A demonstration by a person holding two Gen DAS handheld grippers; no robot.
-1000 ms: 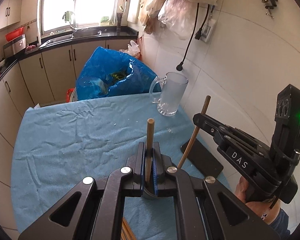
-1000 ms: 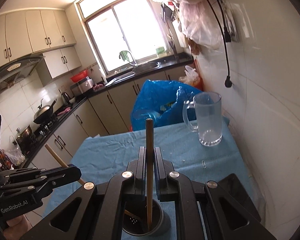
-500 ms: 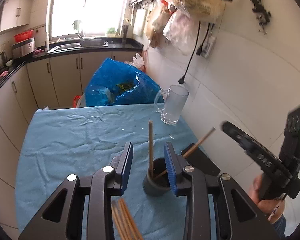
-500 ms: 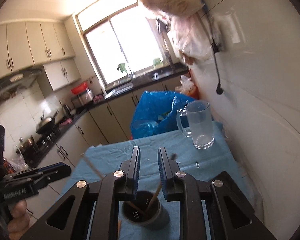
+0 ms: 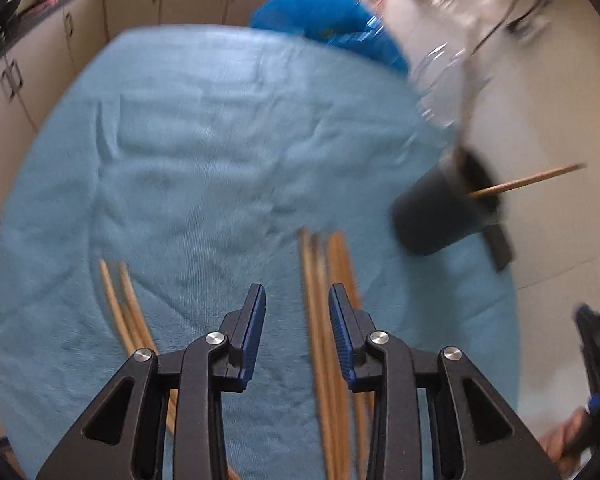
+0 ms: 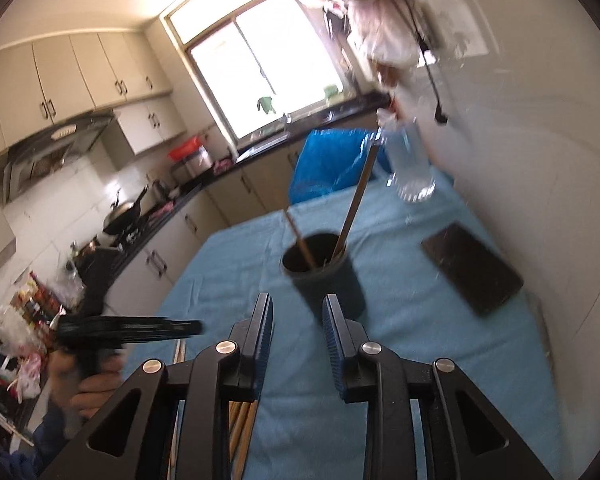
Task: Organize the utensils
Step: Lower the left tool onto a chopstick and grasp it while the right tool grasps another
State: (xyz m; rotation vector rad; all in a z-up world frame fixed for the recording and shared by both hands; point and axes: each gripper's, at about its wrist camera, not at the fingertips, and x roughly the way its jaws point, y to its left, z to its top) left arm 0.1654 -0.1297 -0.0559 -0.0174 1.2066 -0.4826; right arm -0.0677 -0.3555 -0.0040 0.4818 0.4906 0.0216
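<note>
Both grippers gape empty: left gripper (image 5: 296, 320) over loose chopsticks (image 5: 320, 300), right gripper (image 6: 296, 320) near holder (image 6: 324, 276)

2 chopsticks (image 6: 354, 204) in dark cup (image 6: 328, 276) — rest (image 5: 324, 320) flat.

no readable text, labels, brands or numbers, both views motion-blurred

Our left tongs (image 5: 296, 320) and right tongs (image 6: 296, 324) look the same: matte black skeleton arms with triangular cutouts, shiny silver screws, ribbed blue pads (image 5: 254, 328). Bare skin, dark blue sleeve (image 6: 40, 436) on our left arm.
</note>
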